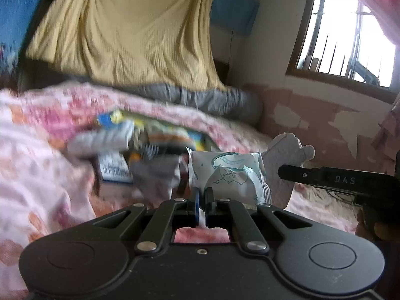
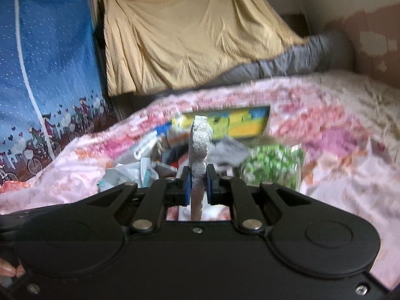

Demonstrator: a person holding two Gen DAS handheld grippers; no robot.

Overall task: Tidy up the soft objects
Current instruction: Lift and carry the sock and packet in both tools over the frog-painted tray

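**Two grippers, each clamped on a soft item over the bed**

Two soft things are held above a pink floral blanket (image 1: 37,165). The left gripper (image 1: 202,195) has its fingers nearly together, pinching the lower edge of a white plastic packet (image 1: 225,175) w/ teal print; the packet stands upright just ahead of the fingers. The right gripper (image 2: 198,180) is narrowed onto a grey fuzzy sock (image 2: 198,147), seen edge-on, rising upright between the blue pads (image 2: 185,185).

Behind both lies a blurred heap on the blanket: grey cloth (image 1: 100,142), a blue-and-white printed pack (image 1: 115,170), and a yellow-and-blue flat box or book (image 2: 237,122) half sunk in a fold; which it is can't be told. The packet and sock block most of the heap's middle in each view. Further back, a rolled grey quilt (image 1: 200,97) runs along the bed's far side, w/ a yellow sheet (image 1: 130,27) hung above it.

Left-wrist view only: a barred window (image 1: 350,30), peeling pink wall paint (image 1: 325,125), a blue panel (image 1: 233,10) on the wall, and the sock side-on (image 1: 282,165) just right of the packet, w/ the right gripper's black finger (image 1: 325,177) marked "DAS" reaching in from the right edge.

Right-wrist view only: a blue curtain (image 2: 50,62) w/ a bicycle-and-hearts border at left, a green-and-white patterned bundle (image 2: 272,165) just right of the fingers, crumpled white wrappers (image 2: 130,172) to their left, and fingertips (image 2: 10,270) at the bottom-left corner.
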